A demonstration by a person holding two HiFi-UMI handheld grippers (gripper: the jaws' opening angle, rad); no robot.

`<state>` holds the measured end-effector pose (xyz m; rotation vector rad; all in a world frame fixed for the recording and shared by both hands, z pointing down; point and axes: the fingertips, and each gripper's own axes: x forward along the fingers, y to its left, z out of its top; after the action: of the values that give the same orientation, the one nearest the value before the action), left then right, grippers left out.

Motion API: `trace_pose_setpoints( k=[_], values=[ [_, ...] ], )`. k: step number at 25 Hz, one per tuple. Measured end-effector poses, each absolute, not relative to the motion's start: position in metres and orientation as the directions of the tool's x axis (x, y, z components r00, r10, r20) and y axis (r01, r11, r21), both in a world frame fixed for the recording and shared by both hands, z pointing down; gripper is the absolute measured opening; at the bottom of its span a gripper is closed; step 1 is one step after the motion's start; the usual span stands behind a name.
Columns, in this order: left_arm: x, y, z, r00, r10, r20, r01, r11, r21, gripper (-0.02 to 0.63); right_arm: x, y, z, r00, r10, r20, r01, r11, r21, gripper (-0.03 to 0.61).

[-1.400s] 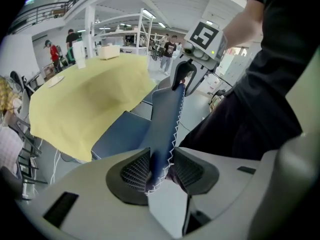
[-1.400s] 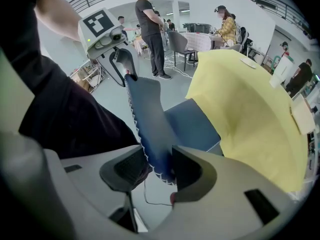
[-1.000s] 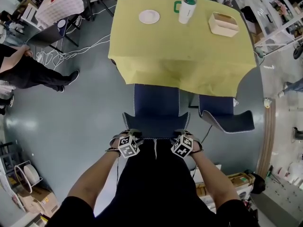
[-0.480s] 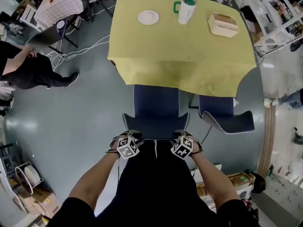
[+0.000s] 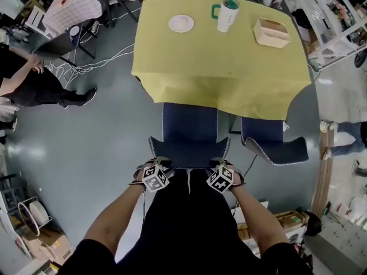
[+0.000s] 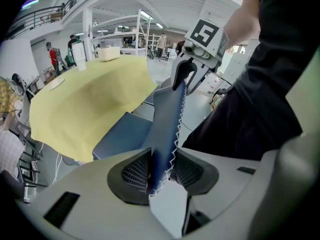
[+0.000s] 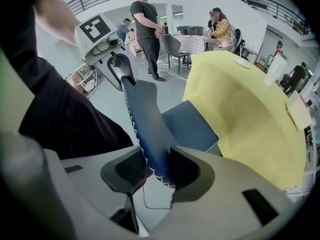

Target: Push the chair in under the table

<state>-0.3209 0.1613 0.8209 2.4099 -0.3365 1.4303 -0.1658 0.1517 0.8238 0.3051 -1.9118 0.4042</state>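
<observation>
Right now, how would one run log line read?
phase: grasp before push | left gripper: shut on backrest | right gripper: jaws just closing, backrest gripped between them | seat: partly under table

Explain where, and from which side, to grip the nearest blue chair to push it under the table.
Grip the top edge of the backrest near both corners, coming down from behind. It is a thin upright panel that fits between jaws, and the seat already faces the table. The left gripper clamps it there; the right gripper, whose jaws have just been closing, grips it too.
</observation>
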Motion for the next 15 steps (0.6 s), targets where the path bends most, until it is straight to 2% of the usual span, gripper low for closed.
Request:
trace_pose_setpoints(
  k=[15],
  values=[
    [-0.324,0.115,0.823,0.472,-0.055,0.88,-0.382,-0.912,0.148,0.141,-0.169,0.107,0.825,-0.359,-0.033,0.933,-0.398,0.91,-0.121,0.155]
  ],
)
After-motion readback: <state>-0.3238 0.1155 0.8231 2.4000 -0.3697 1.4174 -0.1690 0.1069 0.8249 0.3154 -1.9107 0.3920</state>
